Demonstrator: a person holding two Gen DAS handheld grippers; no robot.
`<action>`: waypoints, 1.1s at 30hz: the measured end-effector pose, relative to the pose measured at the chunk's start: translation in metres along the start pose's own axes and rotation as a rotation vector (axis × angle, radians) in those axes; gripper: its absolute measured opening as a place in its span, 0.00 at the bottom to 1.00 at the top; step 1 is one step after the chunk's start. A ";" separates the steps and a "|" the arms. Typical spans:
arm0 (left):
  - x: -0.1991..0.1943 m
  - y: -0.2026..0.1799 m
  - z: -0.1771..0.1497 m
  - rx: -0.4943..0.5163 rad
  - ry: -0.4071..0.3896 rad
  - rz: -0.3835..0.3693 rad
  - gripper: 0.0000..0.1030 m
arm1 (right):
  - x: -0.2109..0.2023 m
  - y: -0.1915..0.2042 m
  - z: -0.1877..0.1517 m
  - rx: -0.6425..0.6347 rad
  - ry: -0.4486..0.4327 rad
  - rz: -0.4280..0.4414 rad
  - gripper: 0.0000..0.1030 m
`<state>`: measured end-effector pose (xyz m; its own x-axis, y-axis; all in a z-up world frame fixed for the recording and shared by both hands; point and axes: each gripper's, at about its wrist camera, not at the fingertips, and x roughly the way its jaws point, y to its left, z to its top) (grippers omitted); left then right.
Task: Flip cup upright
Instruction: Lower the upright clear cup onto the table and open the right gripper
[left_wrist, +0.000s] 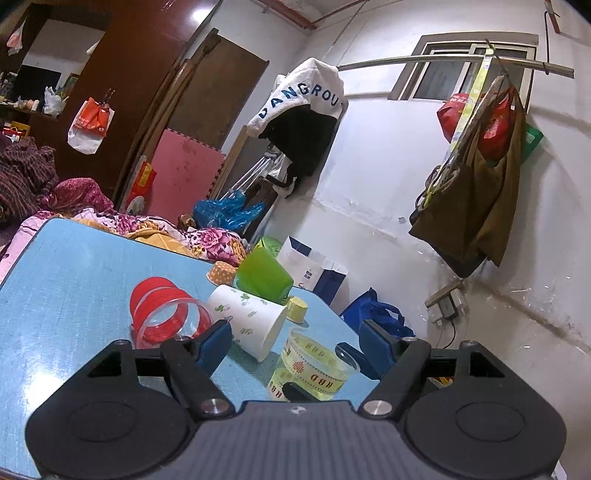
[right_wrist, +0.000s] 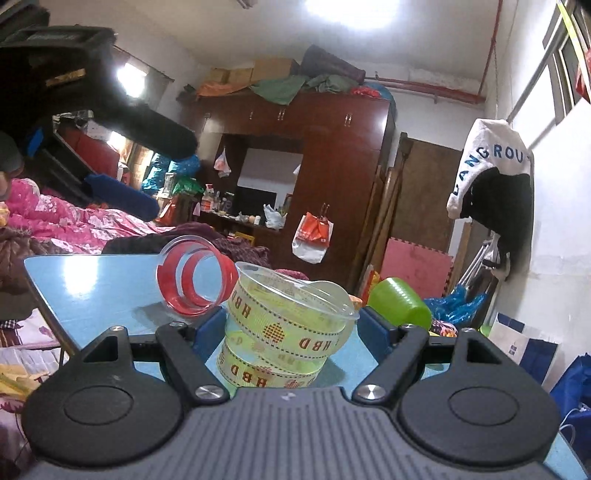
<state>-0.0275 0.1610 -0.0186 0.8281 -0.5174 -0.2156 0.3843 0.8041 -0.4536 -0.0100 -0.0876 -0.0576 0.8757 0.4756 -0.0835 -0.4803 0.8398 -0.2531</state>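
A clear cup with yellow HBD ribbon bands (right_wrist: 284, 328) stands mouth-up, slightly tilted, on the blue table (right_wrist: 96, 288). My right gripper (right_wrist: 291, 326) has its blue pads on both sides of the cup and is shut on it. The same cup (left_wrist: 314, 363) shows in the left wrist view near the right pad, with the right gripper's dark fingertips (left_wrist: 345, 350) at it. My left gripper (left_wrist: 295, 341) is open and empty above the table. A clear cup with red bands (left_wrist: 166, 314) lies on its side; it also shows in the right wrist view (right_wrist: 194, 282).
A white paper cup (left_wrist: 247, 319) with green prints lies on its side. A green plastic cup (left_wrist: 264, 275), a small yellow cup (left_wrist: 297, 308) and an orange dotted cup (left_wrist: 221, 274) sit behind it. Floral bedding (left_wrist: 155, 225) lies beyond the table's far edge. Bags (left_wrist: 376, 314) stand at the right.
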 end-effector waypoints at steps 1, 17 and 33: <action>0.000 0.000 0.000 0.000 0.001 -0.001 0.76 | -0.001 0.001 0.000 -0.005 0.000 0.002 0.76; 0.002 -0.003 -0.003 0.015 0.008 0.011 0.76 | 0.000 0.010 -0.001 -0.012 0.018 0.047 0.88; -0.008 -0.011 0.000 0.083 -0.066 0.217 1.00 | -0.044 -0.079 0.025 0.349 0.039 0.115 0.99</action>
<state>-0.0384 0.1560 -0.0116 0.9188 -0.3116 -0.2422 0.2241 0.9171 -0.3297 -0.0116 -0.1680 -0.0101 0.8128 0.5678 -0.1302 -0.5583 0.8231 0.1037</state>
